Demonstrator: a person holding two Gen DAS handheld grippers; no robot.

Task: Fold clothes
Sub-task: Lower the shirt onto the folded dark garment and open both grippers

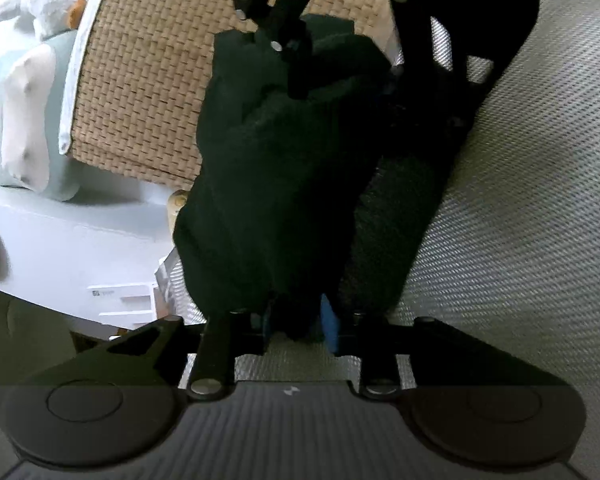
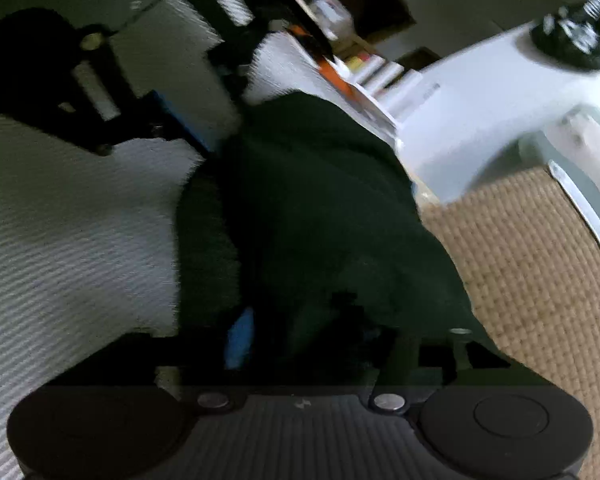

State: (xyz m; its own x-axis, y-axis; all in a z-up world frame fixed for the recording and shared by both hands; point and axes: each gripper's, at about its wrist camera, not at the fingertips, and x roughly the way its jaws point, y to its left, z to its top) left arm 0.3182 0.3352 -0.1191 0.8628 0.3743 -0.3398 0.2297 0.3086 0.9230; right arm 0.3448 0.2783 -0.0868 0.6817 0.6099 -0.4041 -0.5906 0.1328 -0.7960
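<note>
Left wrist view: both the left hand-held gripper (image 1: 296, 326) and right hand-held gripper (image 2: 300, 344) are clamped on a dark garment (image 1: 276, 184) stretched above the bed (image 1: 520, 200); keep it taut and level.

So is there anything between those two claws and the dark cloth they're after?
Nothing visible. The left gripper and right gripper are each already shut on the dark green garment, with its cloth between their fingers.
</note>
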